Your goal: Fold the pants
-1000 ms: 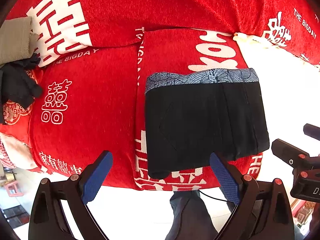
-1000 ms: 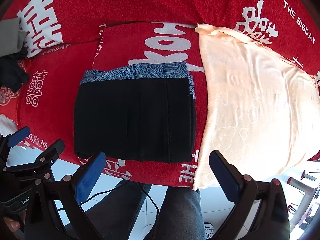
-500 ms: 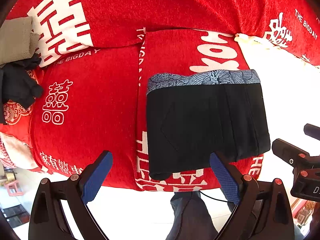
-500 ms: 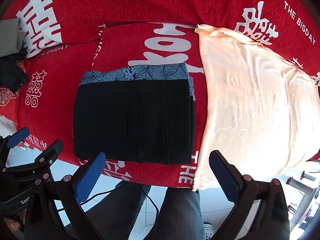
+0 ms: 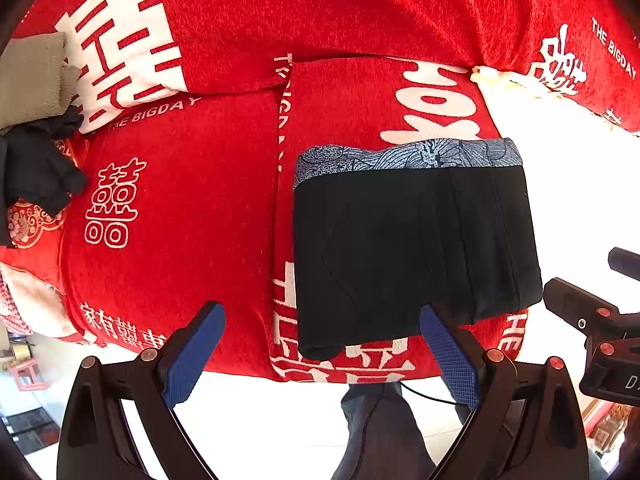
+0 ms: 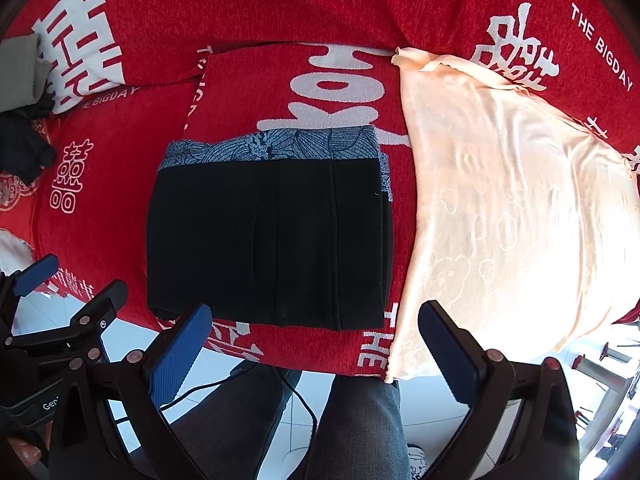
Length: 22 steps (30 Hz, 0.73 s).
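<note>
Two grippers, both spread wide with nothing between the blue pads, so you're not holding any cloth right now. Your left gripper (image 5: 320, 346) sits at the bottom of the left wrist view, and its right-hand pad (image 5: 450, 360) overlaps the lower edge of the black pants (image 5: 408, 248) in the picture; can't tell if it's actually touching the fabric. Your right gripper (image 6: 312, 346) sits at the bottom of the right wrist view, its left-hand pad (image 6: 180, 354) just below the lower left corner of the pants (image 6: 268, 240).

The pants are folded into a neat dark rectangle, center-right in the left view and center in the right view, lying flat on the red blanket (image 5: 192, 208) with the white characters and "THE BIGDAY" lettering. A blue-grey patterned band (image 5: 408, 156) runs along the top edge of the bundle.

To the right of the pants in the right wrist view there's a peach towel (image 6: 508, 220) spread on the blanket, near the bundle without touching it. At the far left of the left view, a grey folded cloth (image 5: 32, 80) and a crumpled black garment (image 5: 36, 176) sit together. Your legs in dark jeans (image 6: 360, 428) show at the bottom edge.
</note>
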Tool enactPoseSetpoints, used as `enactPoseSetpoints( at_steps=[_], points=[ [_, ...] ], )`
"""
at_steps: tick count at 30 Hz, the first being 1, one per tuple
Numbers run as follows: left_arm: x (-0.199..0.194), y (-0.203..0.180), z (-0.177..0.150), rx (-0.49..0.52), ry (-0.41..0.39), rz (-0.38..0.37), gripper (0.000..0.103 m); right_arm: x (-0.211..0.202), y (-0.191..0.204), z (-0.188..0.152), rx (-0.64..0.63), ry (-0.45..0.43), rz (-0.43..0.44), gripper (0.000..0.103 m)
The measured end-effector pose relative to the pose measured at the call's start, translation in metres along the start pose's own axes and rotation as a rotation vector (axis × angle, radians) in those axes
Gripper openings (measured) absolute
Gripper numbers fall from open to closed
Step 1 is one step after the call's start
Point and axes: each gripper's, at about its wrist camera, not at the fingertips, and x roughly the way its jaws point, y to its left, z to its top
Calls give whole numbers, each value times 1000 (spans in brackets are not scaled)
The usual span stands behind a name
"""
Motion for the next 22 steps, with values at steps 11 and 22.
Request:
enactPoseSetpoints(
  at_steps=[11,22],
  points=[
    [-2,-3,-1,-21,-7,-7,98,0,1,0,-2,2,-2,103],
    [-4,-3,-1,-27,-21,-26,98,1,3,-3,2,2,-7,103]
  ],
)
